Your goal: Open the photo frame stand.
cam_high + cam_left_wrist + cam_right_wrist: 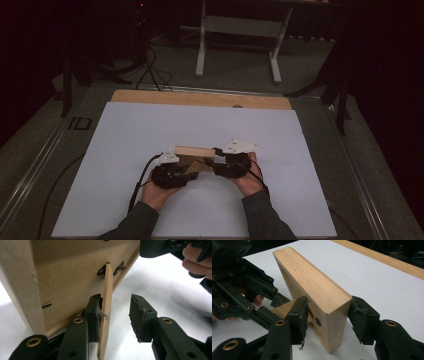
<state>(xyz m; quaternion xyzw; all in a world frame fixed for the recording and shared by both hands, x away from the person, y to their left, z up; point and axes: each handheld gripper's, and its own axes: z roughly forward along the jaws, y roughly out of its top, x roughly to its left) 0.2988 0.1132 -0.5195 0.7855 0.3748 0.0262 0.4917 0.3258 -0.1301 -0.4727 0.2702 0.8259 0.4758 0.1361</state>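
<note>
Near the middle of the desk [125,150], toward its near edge, a wooden photo frame [196,152] is standing on its long edge, long axis running left to right, back side facing the person. The left gripper [186,170] is sitting at the frame's left end and the right gripper [219,161] at its right end, both just beside it.

In the left gripper view the thin back stand [107,310] is sticking out from the frame's back [67,282] and lying between the spread jaws: one pad is touching it, the other is standing clear, so nothing is being pinched.

In the right gripper view the jaws are straddling the frame's end [335,322] across its thickness; whether the pads are pressing, can't tell.

The stand is lying nearer the left jaws, so folding or pulling it looks like the left hand's job, with the right steadying the frame.
</note>
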